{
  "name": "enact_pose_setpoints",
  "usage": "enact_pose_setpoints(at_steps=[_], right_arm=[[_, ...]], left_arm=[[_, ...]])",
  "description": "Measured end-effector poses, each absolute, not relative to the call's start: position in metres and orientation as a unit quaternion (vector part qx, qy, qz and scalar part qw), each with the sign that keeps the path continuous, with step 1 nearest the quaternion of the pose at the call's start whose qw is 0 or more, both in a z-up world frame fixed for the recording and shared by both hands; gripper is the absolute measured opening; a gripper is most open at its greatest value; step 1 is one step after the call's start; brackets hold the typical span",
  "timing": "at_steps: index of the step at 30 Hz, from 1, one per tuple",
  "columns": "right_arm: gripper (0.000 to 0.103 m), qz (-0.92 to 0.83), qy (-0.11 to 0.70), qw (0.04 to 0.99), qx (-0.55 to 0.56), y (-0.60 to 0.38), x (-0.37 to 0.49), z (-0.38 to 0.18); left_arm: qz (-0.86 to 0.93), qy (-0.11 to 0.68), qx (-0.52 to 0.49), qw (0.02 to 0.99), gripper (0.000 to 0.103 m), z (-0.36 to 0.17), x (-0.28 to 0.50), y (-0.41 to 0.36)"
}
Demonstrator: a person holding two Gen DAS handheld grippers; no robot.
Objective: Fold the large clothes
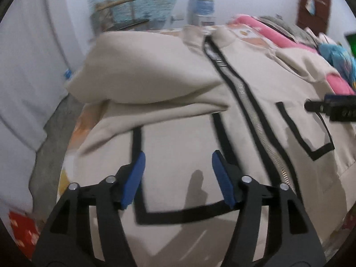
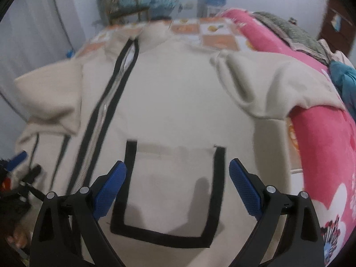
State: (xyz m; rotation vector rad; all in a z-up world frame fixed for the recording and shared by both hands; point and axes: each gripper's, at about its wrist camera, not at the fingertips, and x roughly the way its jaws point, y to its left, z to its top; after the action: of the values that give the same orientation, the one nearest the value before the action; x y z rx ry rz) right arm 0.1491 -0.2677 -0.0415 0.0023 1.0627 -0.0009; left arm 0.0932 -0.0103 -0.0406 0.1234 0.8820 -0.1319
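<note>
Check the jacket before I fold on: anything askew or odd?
The jacket lies uneven: its left sleeve is folded across the front, while its right sleeve is bunched and draped over the pink blanket. Both grippers, left and right, are open and empty.

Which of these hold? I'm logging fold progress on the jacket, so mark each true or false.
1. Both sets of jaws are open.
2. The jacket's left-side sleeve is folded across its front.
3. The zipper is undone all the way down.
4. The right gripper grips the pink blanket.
1. True: the left gripper and right gripper hold nothing.
2. True: that sleeve lies over the beige jacket.
3. False: the zipper is closed except near the collar.
4. False: it hovers over a pocket; the pink blanket lies beside it.
</note>
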Motion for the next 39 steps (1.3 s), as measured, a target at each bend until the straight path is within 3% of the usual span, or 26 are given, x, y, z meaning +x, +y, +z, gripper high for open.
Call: enact_pose_setpoints(at_steps=[2,6,12,17,25,30,33,34,35,37,39], right_arm=[[0.091,0.008,0.518,0.855,-0.015,-0.260,0.153,-0.051],[0.094,0.024,0.528,0.847,-0.057,-0.243,0.157,-0.069],[0.097,0.040,0.527,0.849,-0.032,-0.252,0.157,-0.074],[0.097,0.036,0.556,0.828,-0.060,-0.246,0.154,-0.060],[0.097,0.215,0.419,0.873,-0.126,-0.118,0.166,0.054],[0.096,0.323,0.421,0.831,-0.163,-0.015,0.211,0.054],[0.087,0.352,0.466,0.788,-0.197,0.040,0.235,0.021],[0.073,0.351,0.482,0.771,-0.223,0.056,0.240,0.004],[0.051,0.347,0.495,0.759,-0.243,0.064,0.243,-0.010],[0.024,0.343,0.512,0.748,-0.247,0.060,0.246,-0.023],[0.015,0.346,0.515,0.758,-0.199,0.035,0.255,-0.011]], left_arm=[[-0.041,0.430,0.044,0.901,0.065,-0.047,0.098,0.012],[-0.016,0.444,0.003,0.896,0.081,-0.061,0.111,0.041],[-0.032,0.441,-0.009,0.897,0.095,-0.076,0.116,0.047],[-0.036,0.434,-0.009,0.900,0.095,-0.076,0.109,0.050],[-0.046,0.428,-0.017,0.903,0.095,-0.075,0.104,0.053],[-0.039,0.433,0.003,0.901,0.095,-0.075,0.105,0.047],[-0.035,0.434,0.009,0.900,0.095,-0.076,0.105,0.047],[-0.036,0.433,0.008,0.901,0.095,-0.076,0.105,0.047],[-0.036,0.432,0.008,0.901,0.095,-0.076,0.105,0.047],[-0.038,0.432,0.008,0.901,0.095,-0.075,0.106,0.047],[-0.038,0.433,0.009,0.901,0.095,-0.076,0.107,0.047]])
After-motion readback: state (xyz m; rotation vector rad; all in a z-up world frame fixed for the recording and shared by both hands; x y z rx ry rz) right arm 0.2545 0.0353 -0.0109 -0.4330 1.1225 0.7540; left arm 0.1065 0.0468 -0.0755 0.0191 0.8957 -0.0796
